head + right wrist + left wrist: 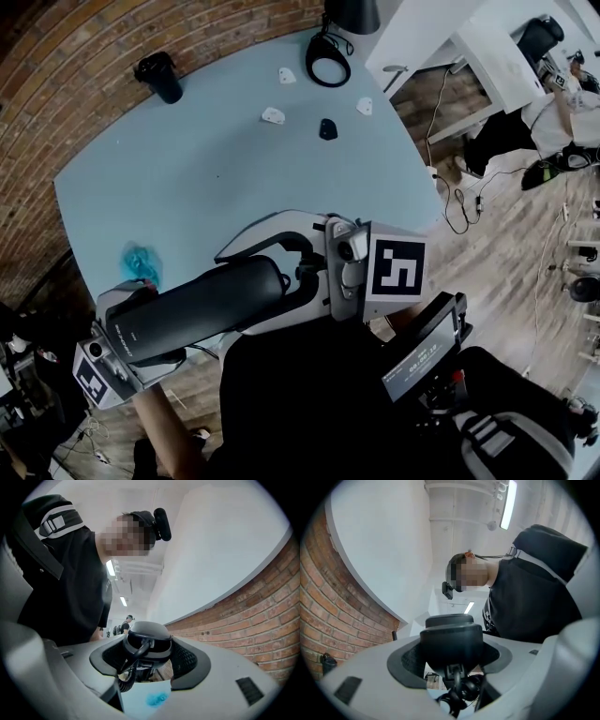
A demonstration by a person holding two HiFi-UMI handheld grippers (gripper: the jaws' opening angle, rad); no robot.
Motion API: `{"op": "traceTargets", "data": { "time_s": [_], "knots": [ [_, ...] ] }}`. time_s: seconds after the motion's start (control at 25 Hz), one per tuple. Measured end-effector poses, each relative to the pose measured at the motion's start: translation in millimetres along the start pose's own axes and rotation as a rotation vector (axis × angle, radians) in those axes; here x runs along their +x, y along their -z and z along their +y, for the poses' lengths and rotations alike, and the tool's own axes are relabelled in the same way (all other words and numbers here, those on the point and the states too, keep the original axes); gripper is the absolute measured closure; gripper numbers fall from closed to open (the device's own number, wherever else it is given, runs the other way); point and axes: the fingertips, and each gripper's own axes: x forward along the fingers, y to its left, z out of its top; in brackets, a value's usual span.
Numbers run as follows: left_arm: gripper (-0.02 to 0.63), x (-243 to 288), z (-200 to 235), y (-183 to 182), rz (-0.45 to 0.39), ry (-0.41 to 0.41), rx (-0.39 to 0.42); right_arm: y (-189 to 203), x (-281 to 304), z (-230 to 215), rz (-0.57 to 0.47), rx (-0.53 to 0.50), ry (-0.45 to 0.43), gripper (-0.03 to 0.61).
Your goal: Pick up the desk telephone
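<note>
1. The left gripper (129,314) has its jaws closed onto 1 end of the black telephone handset (202,314); in the left gripper view, the dark pads (405,660) press against both sides of it.
2. The right gripper (281,277) clamps the other end, where a coiled cord (125,679) hangs.
3. The handset lies slanted between the 2 grippers, held clear above the near edge of the pale blue tabletop (234,178).
4. A blue blob (141,262) sits near the left edge, and a black cup (159,77) stands at the far-left corner.
</note>
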Motion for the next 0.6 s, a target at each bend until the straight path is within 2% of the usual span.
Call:
{"op": "traceTargets", "data": {
  "time_s": [0.24,0.44,0.6],
  "knots": [
    [0.293,2,-4,-10,-0.067,0.009,0.001,-8,0,3,-0.078,0.031,-0.001,0.299],
    [0.293,-1,-2,-11,-0.114,0.013,-0.035,-5,2,1,-0.099,0.052,0.002,0.299],
    [0.293,-6,-2,6,-0.08,0.008,-0.072,9,-1,4,-0.068,0.064,-0.01,0.299]
  ]
}}
